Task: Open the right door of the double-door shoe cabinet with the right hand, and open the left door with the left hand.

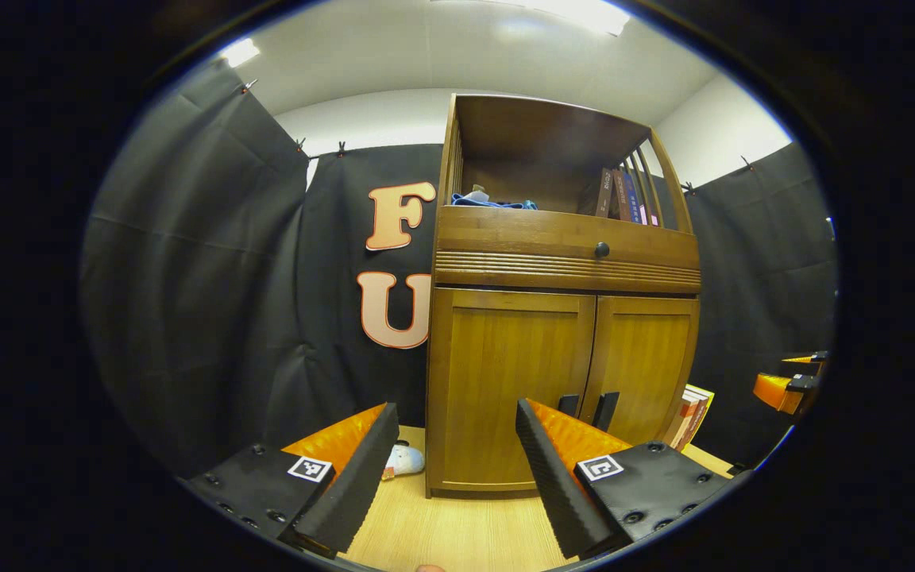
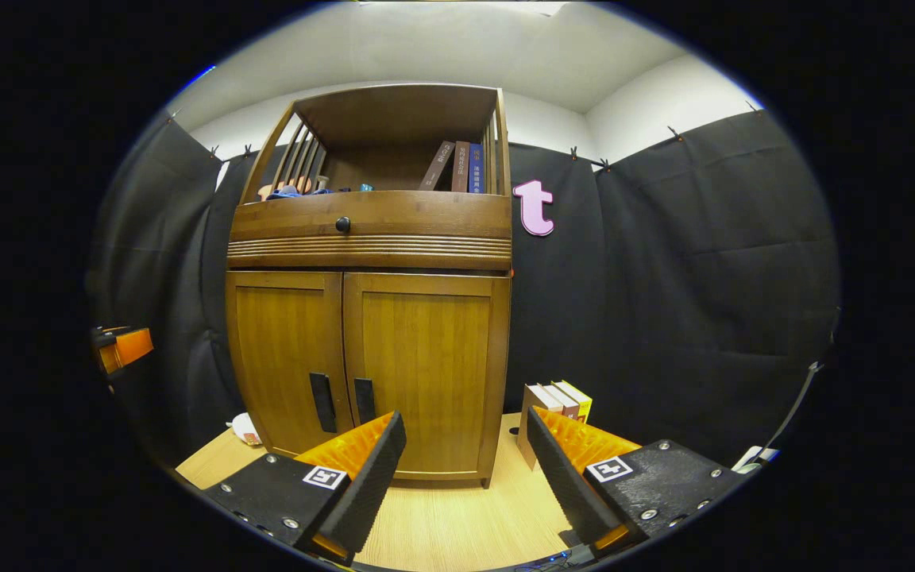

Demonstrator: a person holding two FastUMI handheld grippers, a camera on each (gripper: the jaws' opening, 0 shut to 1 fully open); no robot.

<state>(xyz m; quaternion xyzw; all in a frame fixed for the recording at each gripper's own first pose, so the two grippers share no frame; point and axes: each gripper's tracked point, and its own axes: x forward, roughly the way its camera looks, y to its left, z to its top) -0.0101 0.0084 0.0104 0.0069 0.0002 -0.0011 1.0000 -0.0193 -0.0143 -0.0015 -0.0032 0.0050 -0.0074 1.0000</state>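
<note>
In the left gripper view we see the shoe cabinet (image 1: 565, 318) right of centre, standing on the light wood floor (image 1: 442, 532). Both its doors are closed, the left door (image 1: 509, 385) and right door (image 1: 648, 365) meeting at two dark handles (image 1: 588, 409). Our left gripper (image 1: 453, 469) sits at the bottom of the frame, fingers spread wide and holding nothing, short of the cabinet. In the right gripper view the right gripper (image 2: 465, 477) is likewise wide apart and empty at bottom centre, with books (image 2: 557, 405) on the floor beside the cabinet.
</note>
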